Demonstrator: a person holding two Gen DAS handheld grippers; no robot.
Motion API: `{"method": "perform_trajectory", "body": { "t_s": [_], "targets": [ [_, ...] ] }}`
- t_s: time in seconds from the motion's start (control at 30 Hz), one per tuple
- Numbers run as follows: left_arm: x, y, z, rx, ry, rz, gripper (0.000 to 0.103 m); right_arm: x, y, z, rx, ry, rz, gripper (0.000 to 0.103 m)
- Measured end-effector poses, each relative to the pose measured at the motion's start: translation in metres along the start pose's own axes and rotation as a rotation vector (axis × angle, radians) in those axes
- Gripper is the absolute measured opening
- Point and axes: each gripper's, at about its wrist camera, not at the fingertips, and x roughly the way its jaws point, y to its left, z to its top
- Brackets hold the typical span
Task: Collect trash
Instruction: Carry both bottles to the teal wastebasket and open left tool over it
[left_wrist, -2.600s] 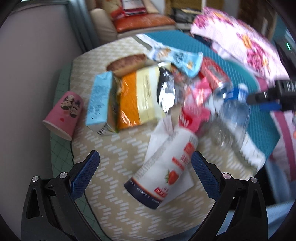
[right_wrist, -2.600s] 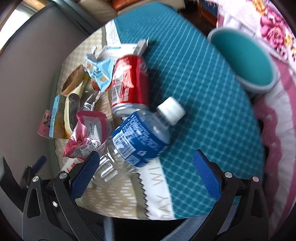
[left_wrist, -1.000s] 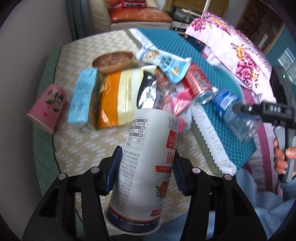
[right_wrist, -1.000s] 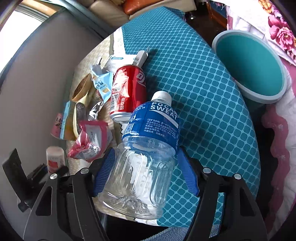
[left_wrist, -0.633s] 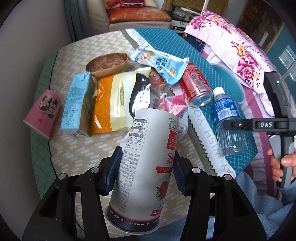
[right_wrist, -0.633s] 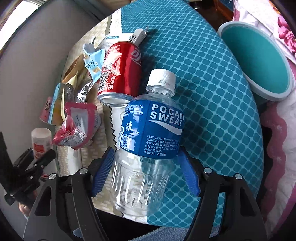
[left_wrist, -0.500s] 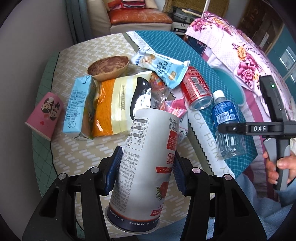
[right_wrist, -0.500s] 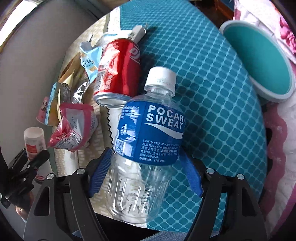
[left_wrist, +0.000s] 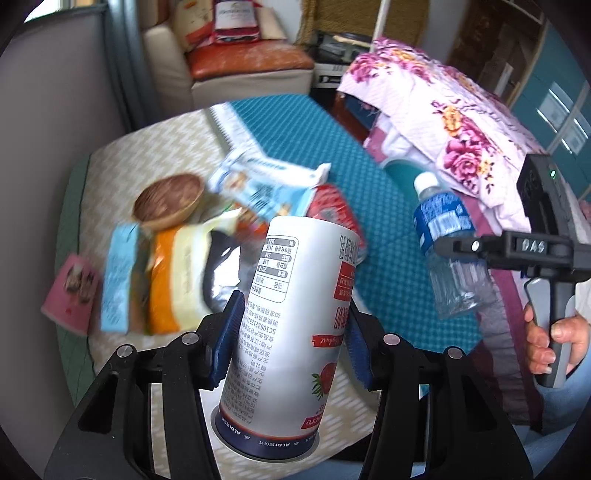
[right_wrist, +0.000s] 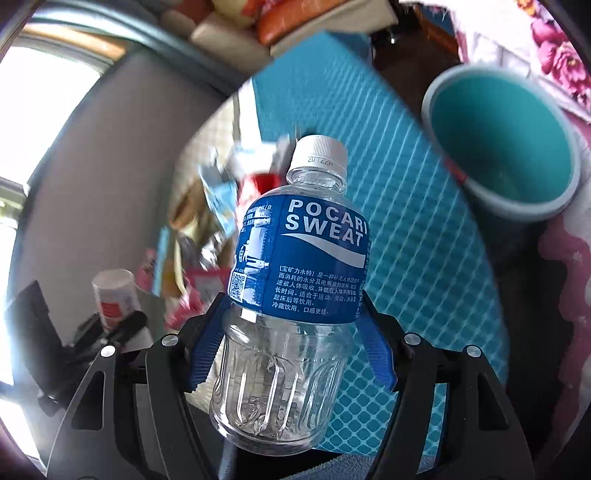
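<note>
Nearest to us, our left gripper (left_wrist: 290, 341) is clamped round the middle of a white drink carton (left_wrist: 291, 325), lifted off the table. It looks empty, light and easily crushed, so we judge a mid-body hold best. Our right gripper (right_wrist: 291, 341) squeezes a clear plastic bottle (right_wrist: 295, 280) just below its blue label (smooth, thin-walled, apparently empty). Farther off, at two o'clock from the bottle, stands the teal bin (right_wrist: 502, 147); remaining wrappers (left_wrist: 258, 184) lie on the table (left_wrist: 399, 280).
</note>
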Motion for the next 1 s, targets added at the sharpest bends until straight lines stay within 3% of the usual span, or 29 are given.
{"method": "perform_trajectory", "body": {
  "t_s": [0.27,0.53,0.77,1.0],
  "targets": [
    [0.027,-0.055,0.046,0.074,0.008,-0.048,0.053,-0.081,-0.050,0.040,0.038,-0.218,-0.104,0.065],
    [0.091,-0.130,0.107,0.186,0.074,-0.083,0.053,-0.122,-0.110,0.067,0.117,-0.342,-0.212,0.065],
    [0.163,-0.189,0.142,0.240,0.133,-0.132,0.053,-0.135,-0.157,0.076,0.170,-0.367,-0.259,0.065],
    [0.212,-0.219,0.158,0.239,0.177,-0.165,0.053,-0.128,-0.192,0.094,0.204,-0.356,-0.301,0.065]
  ]
}}
